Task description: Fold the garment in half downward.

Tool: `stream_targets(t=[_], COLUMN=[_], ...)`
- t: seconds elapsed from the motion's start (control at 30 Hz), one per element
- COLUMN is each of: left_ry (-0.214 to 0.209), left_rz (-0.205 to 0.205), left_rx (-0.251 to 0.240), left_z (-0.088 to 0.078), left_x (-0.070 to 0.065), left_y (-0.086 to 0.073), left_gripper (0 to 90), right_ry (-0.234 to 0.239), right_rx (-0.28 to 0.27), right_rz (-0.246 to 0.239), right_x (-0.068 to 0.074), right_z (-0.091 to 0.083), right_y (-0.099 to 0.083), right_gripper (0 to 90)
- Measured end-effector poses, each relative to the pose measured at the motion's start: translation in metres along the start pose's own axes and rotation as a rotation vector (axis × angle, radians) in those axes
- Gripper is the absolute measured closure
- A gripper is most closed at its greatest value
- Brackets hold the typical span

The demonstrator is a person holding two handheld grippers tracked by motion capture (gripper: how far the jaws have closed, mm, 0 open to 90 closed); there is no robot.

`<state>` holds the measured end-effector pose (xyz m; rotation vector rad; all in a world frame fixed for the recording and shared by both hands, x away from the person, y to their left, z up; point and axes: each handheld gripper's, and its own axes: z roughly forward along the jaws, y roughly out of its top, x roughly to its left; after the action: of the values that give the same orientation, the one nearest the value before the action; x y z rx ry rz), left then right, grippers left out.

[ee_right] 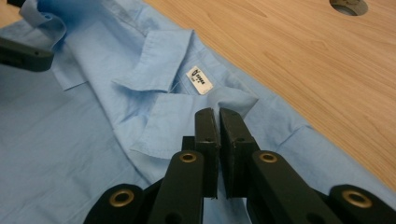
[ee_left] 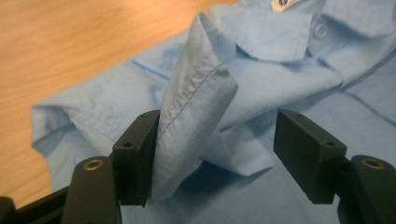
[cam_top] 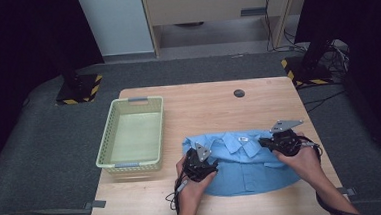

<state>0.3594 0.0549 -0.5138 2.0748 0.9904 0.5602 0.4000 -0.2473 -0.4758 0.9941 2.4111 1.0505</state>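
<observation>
broadly, a wooden table (cam_top: 218, 106) took up the middle of the high view, with dark floor around it. a pale green basket (cam_top: 131, 135) stood at its left centre, nothing visible inside. a small dark round port (cam_top: 238, 93) sat toward the table's upper edge.

the blue shirt (cam_top: 247, 164) lay spread in the lower middle of the frame, collar toward the top, just right of the basket but apart from it. a small white label (ee_right: 199, 80) showed inside the collar in the right gripper view.

the left gripper (cam_top: 200, 163) sat at the shirt's left edge. in the left gripper view its jaws stood well apart, a raised fold of the sleeve (ee_left: 191, 116) resting against the left jaw without being pinched. the right gripper (cam_top: 280, 141) sat at the shirt's upper right; in its own view the jaws were pressed almost together just below the collar, and whether any cloth was caught between them could not be told.

the shirt looked light, thin and limp, likely to sag and drape wherever it went unsupported, and unlikely to slip much on wood. seams, the collar edge and the sleeve hem seemed the best holds, being thicker and firmer than the flat body cloth, which would probably bunch.
</observation>
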Motion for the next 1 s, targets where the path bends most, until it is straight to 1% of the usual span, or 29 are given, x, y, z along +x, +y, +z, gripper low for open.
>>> stream_targets(t=[0.13, 0.17, 0.2, 0.27, 0.43, 0.57, 0.6, 0.67, 0.73, 0.87, 1.0], left_ry=[-0.008, -0.008, -0.013, -0.013, -0.013, -0.007, -0.006, -0.012, -0.013, -0.032, -0.037], left_rz=[-0.003, -0.003, -0.004, -0.002, 0.007, 0.006, 0.009, 0.002, 0.008, -0.008, -0.010], left_rx=[-0.020, -0.020, -0.031, -0.034, -0.050, -0.066, -0.064, -0.068, -0.063, -0.063, -0.065], left_z=[-0.009, -0.009, -0.012, -0.014, -0.018, -0.021, -0.021, -0.019, -0.017, -0.010, -0.005], left_x=[-0.003, -0.003, -0.004, -0.005, -0.008, -0.004, -0.003, -0.002, -0.002, 0.000, 0.001], left_y=[0.007, 0.007, 0.010, 0.011, 0.016, 0.021, 0.022, 0.023, 0.024, 0.025, 0.025], left_gripper=[32.5, 32.4, 32.4, 32.3, 31.8, 31.4, 31.4, 31.2, 31.2, 32.2, 38.6], right_ry=[0.031, 0.031, 0.046, 0.057, 0.073, 0.084, 0.085, 0.087, 0.088, 0.093, 0.094], right_rx=[-0.020, -0.020, -0.020, -0.021, -0.026, -0.029, -0.030, -0.029, -0.031, -0.036, -0.033], right_rz=[-0.013, -0.013, -0.024, -0.030, -0.032, -0.035, -0.036, -0.041, -0.044, -0.054, -0.055], right_x=[0.005, 0.005, 0.008, 0.010, 0.012, 0.013, 0.014, 0.014, 0.015, 0.016, 0.017], right_z=[-0.007, -0.007, -0.009, -0.011, -0.013, -0.012, -0.012, -0.012, -0.013, -0.014, -0.014], right_y=[-0.006, -0.006, -0.011, -0.016, -0.025, -0.028, -0.029, -0.028, -0.027, -0.026, -0.027], right_gripper=[86.7, 86.7, 86.8, 86.8, 86.7, 86.7, 86.7, 86.7, 86.7, 86.7, 86.7])
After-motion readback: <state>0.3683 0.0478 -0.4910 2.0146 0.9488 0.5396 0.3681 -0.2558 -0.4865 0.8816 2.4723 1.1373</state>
